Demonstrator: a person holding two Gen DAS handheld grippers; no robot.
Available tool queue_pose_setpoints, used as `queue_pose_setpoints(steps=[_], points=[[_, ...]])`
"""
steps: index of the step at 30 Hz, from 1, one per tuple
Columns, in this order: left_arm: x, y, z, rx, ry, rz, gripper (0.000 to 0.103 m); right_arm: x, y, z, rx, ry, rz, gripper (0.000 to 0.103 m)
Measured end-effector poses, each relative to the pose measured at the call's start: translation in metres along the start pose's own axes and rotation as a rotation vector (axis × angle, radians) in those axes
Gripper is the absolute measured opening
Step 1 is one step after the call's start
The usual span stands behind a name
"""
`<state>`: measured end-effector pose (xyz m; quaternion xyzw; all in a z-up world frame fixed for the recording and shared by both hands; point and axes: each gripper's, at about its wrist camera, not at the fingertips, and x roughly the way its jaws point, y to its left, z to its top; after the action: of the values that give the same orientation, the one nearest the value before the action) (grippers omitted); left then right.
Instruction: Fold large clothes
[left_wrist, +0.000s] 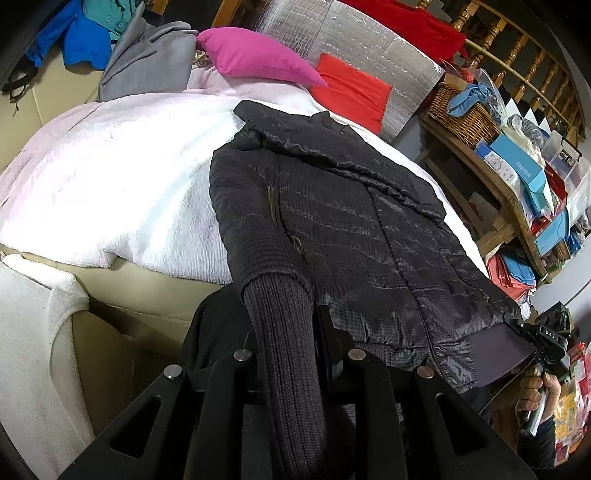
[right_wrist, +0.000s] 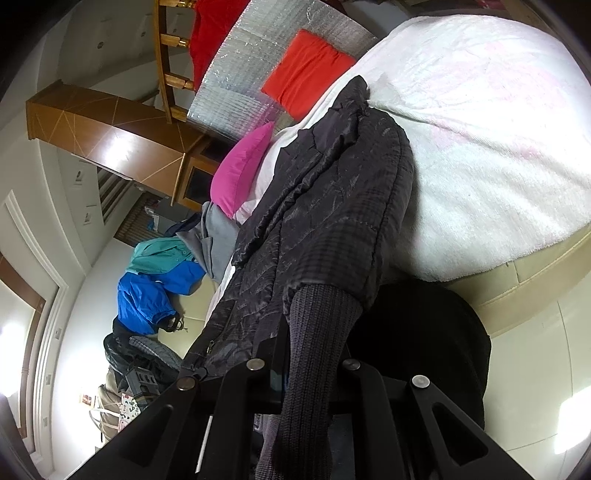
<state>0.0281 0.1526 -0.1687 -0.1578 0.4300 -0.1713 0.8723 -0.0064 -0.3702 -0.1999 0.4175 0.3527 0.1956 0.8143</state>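
Note:
A black quilted jacket (left_wrist: 351, 229) lies spread on a white fleece blanket (left_wrist: 122, 177) over a sofa. My left gripper (left_wrist: 286, 332) is shut on the jacket's left ribbed knit cuff (left_wrist: 284, 332), at the sofa's front edge. My right gripper (right_wrist: 314, 354) is shut on the other ribbed cuff (right_wrist: 317, 332); the jacket (right_wrist: 325, 206) runs away from it across the blanket (right_wrist: 480, 147). The right gripper also shows in the left wrist view (left_wrist: 532, 332), at the jacket's hem corner, held by a hand.
A pink cushion (left_wrist: 255, 55), a red cushion (left_wrist: 351, 92) and a grey garment (left_wrist: 147, 62) lie at the sofa's back. Blue and teal clothes (right_wrist: 155, 280) are piled on the far end. A wooden shelf (left_wrist: 509, 199) with a basket and boxes stands right.

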Motion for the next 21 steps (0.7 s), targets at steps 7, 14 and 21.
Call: queue_pose_setpoints(steps=[7,14,21], points=[[-0.0018,-0.0009,-0.0003,-0.001,-0.004,-0.001,0.019,-0.0013,0.0013,-0.0001,-0.008,-0.007,0.002,0.011],[-0.0013,-0.0017,-0.0007,0.002,-0.001,0.004,0.019,-0.002,0.0017,-0.0002,-0.011,-0.006,0.006,0.011],[-0.0002,-0.0026,-0.0002,0.005,0.001,0.008,0.019,-0.0015,0.0,0.0001,-0.012,-0.008,0.01,0.011]])
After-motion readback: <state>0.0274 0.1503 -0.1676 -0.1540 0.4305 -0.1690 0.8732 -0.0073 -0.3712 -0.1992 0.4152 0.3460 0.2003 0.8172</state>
